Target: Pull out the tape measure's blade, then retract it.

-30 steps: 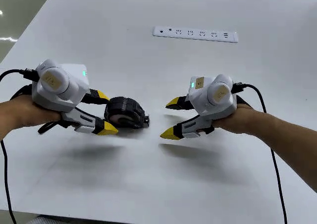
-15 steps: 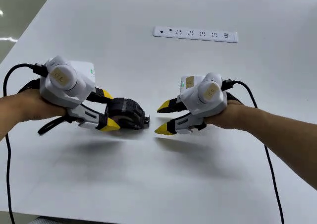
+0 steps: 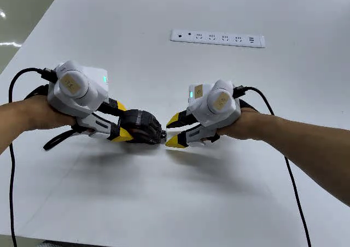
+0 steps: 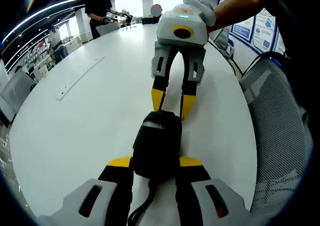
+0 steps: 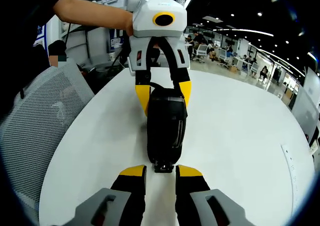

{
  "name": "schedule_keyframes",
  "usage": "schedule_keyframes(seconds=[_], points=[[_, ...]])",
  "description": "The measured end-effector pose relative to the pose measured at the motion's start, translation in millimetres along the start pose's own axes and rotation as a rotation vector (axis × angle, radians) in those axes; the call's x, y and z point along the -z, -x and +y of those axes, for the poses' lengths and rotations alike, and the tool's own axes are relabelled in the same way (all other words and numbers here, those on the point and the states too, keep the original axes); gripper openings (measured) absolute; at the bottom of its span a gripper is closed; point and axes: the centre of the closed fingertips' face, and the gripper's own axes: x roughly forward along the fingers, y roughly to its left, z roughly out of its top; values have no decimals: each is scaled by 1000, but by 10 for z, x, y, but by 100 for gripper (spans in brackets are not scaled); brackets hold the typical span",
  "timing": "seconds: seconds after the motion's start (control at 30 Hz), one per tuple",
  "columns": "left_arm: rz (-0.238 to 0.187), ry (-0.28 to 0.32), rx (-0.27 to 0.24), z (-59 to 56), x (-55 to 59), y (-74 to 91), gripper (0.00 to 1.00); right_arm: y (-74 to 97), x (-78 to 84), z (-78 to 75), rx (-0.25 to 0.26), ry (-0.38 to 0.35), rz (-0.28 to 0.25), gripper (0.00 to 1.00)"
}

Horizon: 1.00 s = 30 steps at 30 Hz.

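Closing in from well apart a second ago, the right gripper (image 3: 172,131) is now sitting with its yellow tips right at the front of the tape measure (image 3: 141,127), and the left gripper (image 3: 121,121), whose jaws were standing wide around the case then, is now clamping that case. In the left gripper view the left gripper (image 4: 155,162) is pressing a yellow tip against each side of the black tape measure (image 4: 157,146), while the right gripper (image 4: 172,102) is pointing back at it from beyond. In the right gripper view the right gripper (image 5: 161,172) is holding its jaws a little apart, and the small hook at the end of the blade is lying between the tips with a thin gap on either side; the tape measure (image 5: 166,126) is stretching away towards the left gripper (image 5: 163,93). The case is resting on the white table (image 3: 219,203), between the two grippers. Any marking on the case is showing too small to read. Farther back on the table a white power strip (image 3: 216,37) is lying well apart from the grippers. Blue wall posters (image 4: 250,28) are hanging behind, their text too small to read, and a grey mesh chair (image 4: 280,126) is standing beside the table.
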Motion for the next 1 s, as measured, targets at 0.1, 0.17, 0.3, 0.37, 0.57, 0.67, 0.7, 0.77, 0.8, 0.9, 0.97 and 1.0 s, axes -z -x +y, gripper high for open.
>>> schedule_keyframes(seconds=[0.1,0.17,0.3,0.37,0.57,0.67,0.7,0.77,0.8,0.9,0.97,1.0], points=[[-3,-18,5,9,4,1,26,-27,10,-17,0,1,8,19],[-2,-35,7,12,2,4,25,-44,27,-20,0,3,17,17],[-9,-41,9,8,-5,15,25,-58,53,-18,-4,8,27,15],[-12,-39,9,2,-8,16,25,-65,61,-20,-5,8,28,15],[-16,-37,12,2,-11,13,25,-87,54,-31,0,-2,28,12],[-14,-36,14,2,-13,13,25,-99,56,-28,3,7,35,12],[-13,-35,14,2,-14,14,25,-105,59,-30,5,15,39,12],[-11,-36,15,1,-15,14,25,-105,62,-35,7,17,41,12],[-11,-36,14,6,-11,15,25,-102,63,-35,9,20,41,12],[-8,-36,15,11,-9,13,25,-98,65,-35,9,28,43,11],[-6,-35,16,13,-8,12,25,-96,64,-36,10,38,46,11],[-6,-34,17,14,-8,12,25,-94,62,-34,10,44,49,11]])
